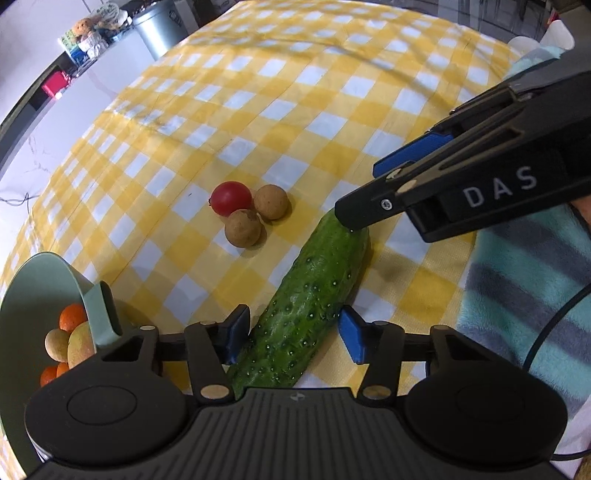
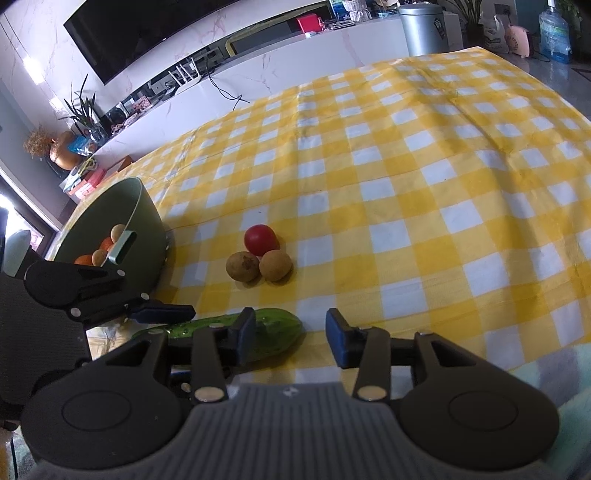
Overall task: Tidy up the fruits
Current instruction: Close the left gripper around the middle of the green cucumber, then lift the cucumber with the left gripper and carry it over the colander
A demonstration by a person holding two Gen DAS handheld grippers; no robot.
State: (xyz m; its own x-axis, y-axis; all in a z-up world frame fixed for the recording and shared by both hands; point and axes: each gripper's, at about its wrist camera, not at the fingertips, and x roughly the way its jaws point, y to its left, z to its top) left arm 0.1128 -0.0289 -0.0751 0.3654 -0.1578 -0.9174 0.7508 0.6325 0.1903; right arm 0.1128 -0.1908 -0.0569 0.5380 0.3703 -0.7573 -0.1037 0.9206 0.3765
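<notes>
A green cucumber (image 1: 306, 306) lies on the yellow checked tablecloth (image 1: 295, 92). My left gripper (image 1: 291, 336) is open, its blue pads on either side of the cucumber's near half. My right gripper (image 2: 290, 338) is open; its left finger (image 2: 243, 332) stands over the cucumber's tip (image 2: 277, 328), and it shows in the left wrist view (image 1: 373, 192) at the cucumber's far end. A red tomato (image 1: 231, 197) and two brown round fruits (image 1: 270, 201) (image 1: 242, 227) sit together beyond the cucumber. A green bowl (image 1: 40, 273) at the left holds oranges and other fruits.
A striped teal towel (image 1: 528, 277) lies at the right edge of the table. A metal bin (image 2: 424, 29), a TV and a shelf with plants stand beyond the table's far edge. The bowl (image 2: 144, 221) has a side handle.
</notes>
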